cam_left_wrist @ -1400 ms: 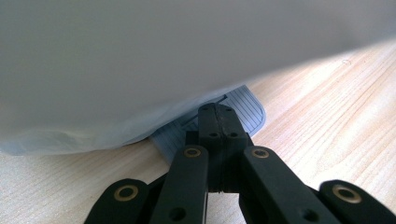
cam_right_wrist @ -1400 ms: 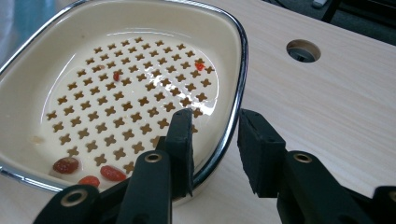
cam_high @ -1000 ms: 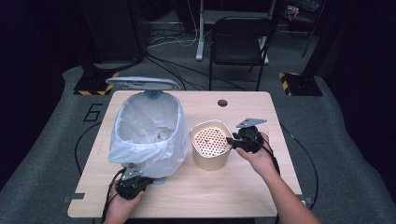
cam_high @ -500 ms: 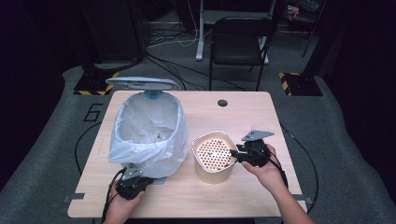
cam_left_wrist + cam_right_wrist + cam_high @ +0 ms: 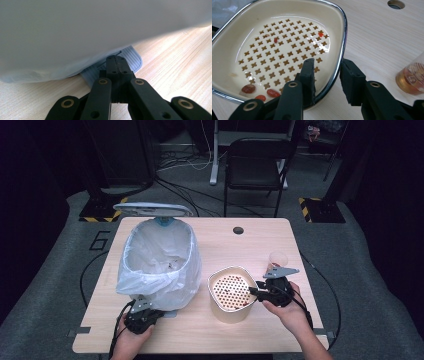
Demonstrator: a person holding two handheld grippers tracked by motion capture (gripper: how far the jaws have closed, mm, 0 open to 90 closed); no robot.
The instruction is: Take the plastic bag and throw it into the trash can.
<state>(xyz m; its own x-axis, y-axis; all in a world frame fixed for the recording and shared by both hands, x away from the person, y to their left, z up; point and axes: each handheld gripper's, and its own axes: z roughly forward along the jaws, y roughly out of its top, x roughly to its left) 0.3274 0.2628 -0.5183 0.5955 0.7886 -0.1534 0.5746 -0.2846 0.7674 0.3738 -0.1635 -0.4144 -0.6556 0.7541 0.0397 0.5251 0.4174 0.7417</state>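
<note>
Right gripper straddles the basket rim, apparently gripping it (left gripper clenched on pedal); a tilt could spill scraps.

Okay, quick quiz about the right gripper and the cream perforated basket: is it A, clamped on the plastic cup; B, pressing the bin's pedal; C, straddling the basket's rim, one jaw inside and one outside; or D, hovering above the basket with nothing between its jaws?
C: in the right gripper view the right gripper has one jaw inside the basket and one outside, the chrome rim between them.
</note>
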